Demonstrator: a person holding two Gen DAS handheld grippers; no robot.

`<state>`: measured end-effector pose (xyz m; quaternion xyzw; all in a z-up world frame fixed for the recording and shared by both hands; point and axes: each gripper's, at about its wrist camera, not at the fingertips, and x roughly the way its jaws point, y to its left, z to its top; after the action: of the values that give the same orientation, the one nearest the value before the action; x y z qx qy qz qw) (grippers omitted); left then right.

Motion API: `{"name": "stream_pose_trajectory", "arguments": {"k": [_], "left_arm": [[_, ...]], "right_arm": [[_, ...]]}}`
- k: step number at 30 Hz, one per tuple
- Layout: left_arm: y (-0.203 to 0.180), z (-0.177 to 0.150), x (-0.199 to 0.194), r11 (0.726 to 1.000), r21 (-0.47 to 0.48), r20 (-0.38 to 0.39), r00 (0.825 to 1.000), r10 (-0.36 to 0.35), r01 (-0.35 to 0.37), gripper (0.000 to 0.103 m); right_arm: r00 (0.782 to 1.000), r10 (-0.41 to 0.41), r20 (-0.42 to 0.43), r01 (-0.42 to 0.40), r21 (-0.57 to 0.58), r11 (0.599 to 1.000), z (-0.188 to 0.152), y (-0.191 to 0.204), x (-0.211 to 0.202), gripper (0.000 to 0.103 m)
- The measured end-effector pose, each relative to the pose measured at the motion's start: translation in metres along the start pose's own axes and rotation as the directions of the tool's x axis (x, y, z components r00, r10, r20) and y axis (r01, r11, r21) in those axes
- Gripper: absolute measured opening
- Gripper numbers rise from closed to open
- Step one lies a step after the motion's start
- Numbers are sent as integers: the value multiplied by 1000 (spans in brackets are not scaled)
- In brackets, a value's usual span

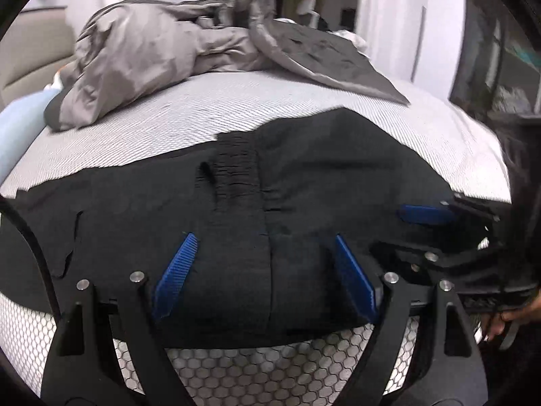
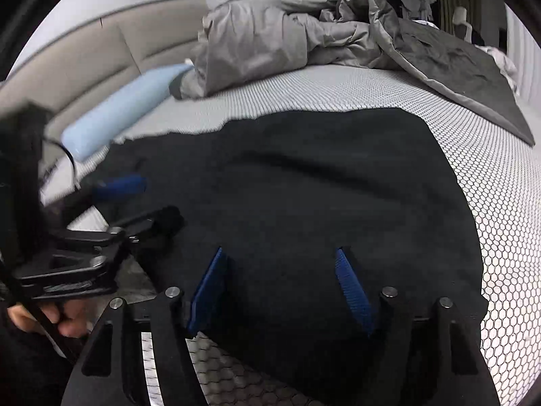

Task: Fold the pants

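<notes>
Pants: the black fabric pants (image 1: 304,176) lie spread across the near part of the bed, in front of both my claws; the gathered elastic waistband (image 1: 236,172) shows as a ribbed strip near the middle in the left wrist view. In the right wrist view I see only a broad dark sheet of them (image 2: 304,186), with no seams I can make out.

Left claw: my left claw (image 1: 267,274) stands wide open, its blue ribbed pads (image 1: 175,275) spread apart over the near edge of the pants, gripping nothing. Whether the tips touch the cloth I cannot tell.

Right claw: my right claw (image 2: 284,287) is likewise spread wide, blue pads apart above the pants, with nothing held. From the left camera it appears at the right edge (image 1: 429,226), partly cut off and blurred.

Bed: the white mattress with a dark honeycomb mesh cover (image 1: 236,108) carries everything; its near edge drops out of sight under my claws.

Duvet: a crumpled grey duvet (image 1: 152,54) is heaped at the far side, well apart from the pants.

Pillow: a pale blue pillow (image 2: 125,108) lies by the beige padded headboard (image 2: 84,57), blurred and partly behind the duvet.

Hidden: the pant legs run off the left side in the left view; I cannot see the cuffs. The operator's hand (image 2: 50,318) is mostly cut off.
</notes>
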<state>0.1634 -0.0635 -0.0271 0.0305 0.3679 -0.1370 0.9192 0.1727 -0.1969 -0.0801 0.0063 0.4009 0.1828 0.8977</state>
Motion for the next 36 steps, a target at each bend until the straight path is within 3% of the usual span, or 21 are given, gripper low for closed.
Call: {"name": "stream_pose_trajectory", "arguments": {"k": [2,5,7,9,10,14,19,22,28,31,33,36], "left_arm": [[-6,-4,12,999,46,-59,998,19,-16,81],[-2,-12,26,999,34,-134,991,-1,5,86],[-1,-12,26,1000,30,-137,991,7,-3,89],[1,-12,26,1000,13,-145,989,16,-15,91],[4,-12,25,1000,0,-148,989,10,-10,91],[10,-8,12,999,-37,-107,994,2,-6,91],[28,2,-25,994,-103,37,998,-42,45,91],[32,14,-26,987,-135,85,994,-72,83,91],[13,32,0,994,-57,41,995,-93,95,90],[0,28,18,996,5,-39,996,-85,85,86],[-5,22,36,998,42,-122,992,-41,46,81],[1,21,42,999,12,-135,990,-43,46,81]], "right_arm": [[1000,-8,-21,9,16,1000,-7,-11,1,53],[999,-33,-22,34,51,998,-16,-31,-9,44],[988,-154,-8,154,60,986,-16,-51,-16,44],[957,-290,-16,290,89,953,-26,-71,-23,46],[952,-306,-23,307,128,943,-31,-84,-26,49],[970,-243,11,234,245,941,-29,-103,-39,49],[981,-161,105,143,161,977,-4,-67,-42,52],[994,-92,65,83,123,989,11,-49,-26,52],[996,-21,-89,26,58,998,33,-36,37,52],[991,-77,-105,75,-29,997,35,-28,46,50],[988,-125,-94,122,-43,992,33,-35,39,50],[960,-268,-77,268,-7,963,23,-68,28,50]]}}
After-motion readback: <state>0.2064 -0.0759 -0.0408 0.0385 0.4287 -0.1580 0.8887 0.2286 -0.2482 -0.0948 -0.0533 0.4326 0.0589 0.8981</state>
